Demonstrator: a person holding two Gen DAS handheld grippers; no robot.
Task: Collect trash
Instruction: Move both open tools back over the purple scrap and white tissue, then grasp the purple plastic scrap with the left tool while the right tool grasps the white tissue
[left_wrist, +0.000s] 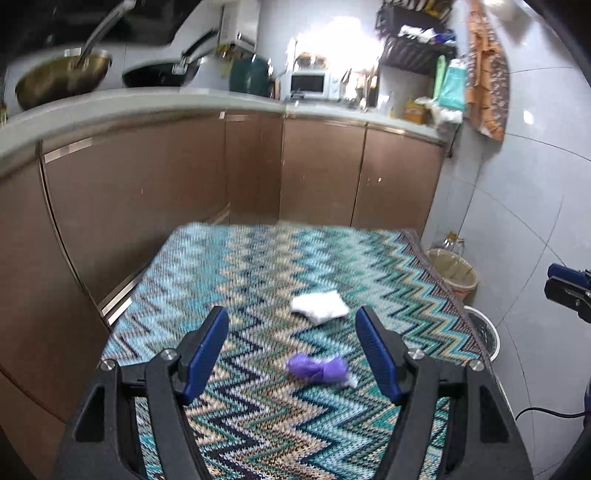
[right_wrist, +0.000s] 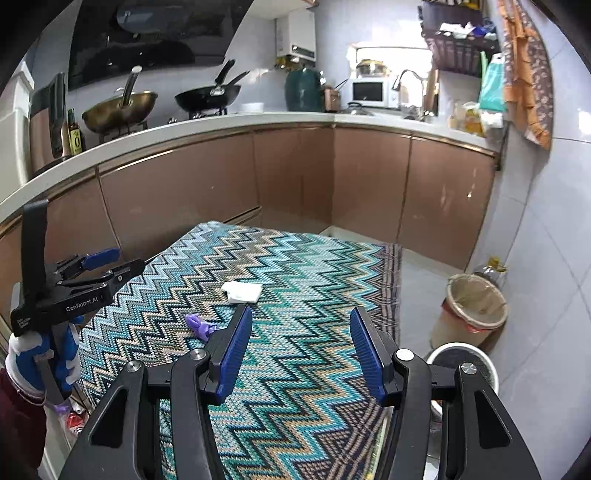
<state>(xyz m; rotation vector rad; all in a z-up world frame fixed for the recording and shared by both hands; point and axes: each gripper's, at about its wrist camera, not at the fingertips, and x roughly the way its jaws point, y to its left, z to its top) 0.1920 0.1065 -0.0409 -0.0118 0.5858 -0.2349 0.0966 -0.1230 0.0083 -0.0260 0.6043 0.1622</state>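
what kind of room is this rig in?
Almost certainly a home kitchen: a brass-coloured wok and a black frying pan sit on a stove, a white microwave stands on the pale countertop, and brown cabinets run beneath.

2 wrist fisheyes, both angled down over the zigzag tablecloth (left_wrist: 258, 280), sharing kitchen counter (right_wrist: 207, 125); left view seems motion-blurred.

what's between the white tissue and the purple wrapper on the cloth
Nothing: only bare zigzag cloth separates white tissue from purple wrapper, clearest in the left wrist view.
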